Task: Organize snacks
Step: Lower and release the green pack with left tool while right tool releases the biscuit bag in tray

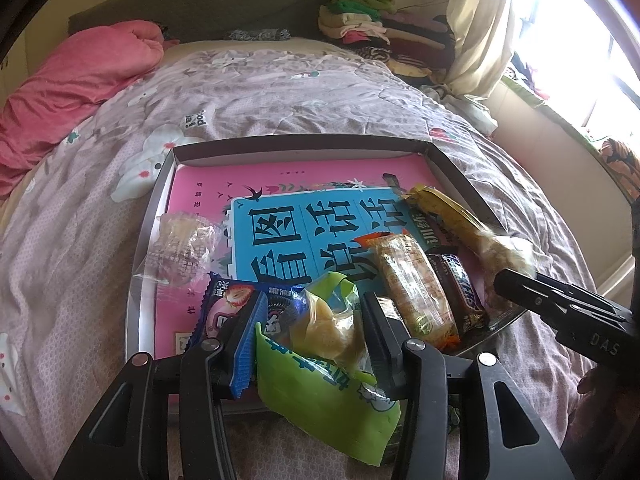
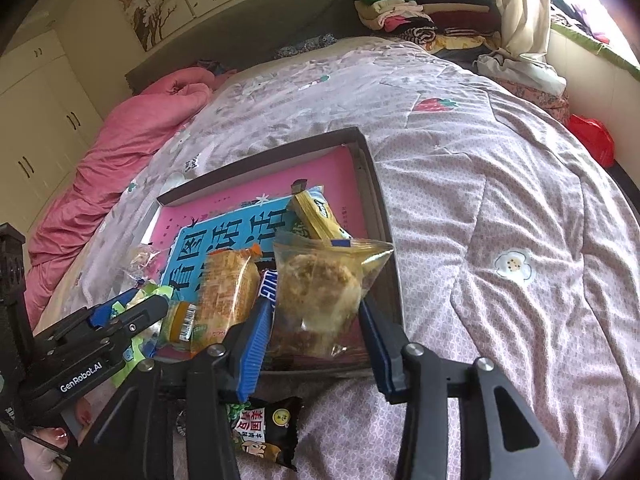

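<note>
A shallow dark box [image 1: 304, 143] [image 2: 372, 168] lies on the bed with a pink and blue book inside. On the book lie an orange biscuit pack [image 1: 412, 284] [image 2: 228, 288], a dark chocolate bar [image 1: 456, 288], a yellow wrapper [image 1: 436, 204] [image 2: 316, 212], a clear wrapped cake [image 1: 180, 248] and a blue strawberry cookie pack [image 1: 228, 304]. My left gripper [image 1: 316, 324] is shut on a green snack bag [image 1: 328, 360] at the box's near edge. My right gripper [image 2: 316, 320] is shut on a clear bag with a crumbly bun [image 2: 320, 292], over the box's near right corner.
A black beef snack pack [image 2: 264, 428] lies on the quilt below my right gripper. A pink blanket [image 1: 72, 80] is heaped at the left of the bed. Folded clothes [image 1: 360, 16] are stacked at the headboard. A window and curtain stand at the right.
</note>
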Demonstrator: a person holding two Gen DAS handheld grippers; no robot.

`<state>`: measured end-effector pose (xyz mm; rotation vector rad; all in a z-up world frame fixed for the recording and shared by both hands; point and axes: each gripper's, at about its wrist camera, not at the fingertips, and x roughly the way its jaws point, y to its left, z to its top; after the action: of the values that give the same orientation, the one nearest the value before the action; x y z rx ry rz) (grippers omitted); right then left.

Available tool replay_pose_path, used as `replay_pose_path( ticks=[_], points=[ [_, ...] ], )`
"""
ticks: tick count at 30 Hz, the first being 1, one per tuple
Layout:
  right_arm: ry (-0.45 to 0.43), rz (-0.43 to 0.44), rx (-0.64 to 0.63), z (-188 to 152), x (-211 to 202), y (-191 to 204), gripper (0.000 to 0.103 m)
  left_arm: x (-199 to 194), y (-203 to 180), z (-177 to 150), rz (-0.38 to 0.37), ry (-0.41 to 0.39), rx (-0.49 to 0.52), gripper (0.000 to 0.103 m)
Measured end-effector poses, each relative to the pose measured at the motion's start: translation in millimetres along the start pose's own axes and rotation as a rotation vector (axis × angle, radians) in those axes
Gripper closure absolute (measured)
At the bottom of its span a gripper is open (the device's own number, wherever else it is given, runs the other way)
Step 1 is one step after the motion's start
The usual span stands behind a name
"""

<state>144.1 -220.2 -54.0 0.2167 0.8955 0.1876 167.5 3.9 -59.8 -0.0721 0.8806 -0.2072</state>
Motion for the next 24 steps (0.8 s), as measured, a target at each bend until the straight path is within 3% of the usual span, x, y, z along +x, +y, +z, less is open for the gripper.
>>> replay_pose_path(
  ticks=[7, 24],
  points=[
    [-0.028, 0.004, -0.007, 0.3, -9.5, 2.4, 0.051, -2.9, 1.7, -0.2, -0.004, 0.000, 0.000, 0.052],
    [-0.107, 0.027, -0.040, -1.8, -41.1, 12.6, 0.044, -24.6, -3.4, 10.3, -0.014, -0.044, 0.000, 0.032]
  ],
)
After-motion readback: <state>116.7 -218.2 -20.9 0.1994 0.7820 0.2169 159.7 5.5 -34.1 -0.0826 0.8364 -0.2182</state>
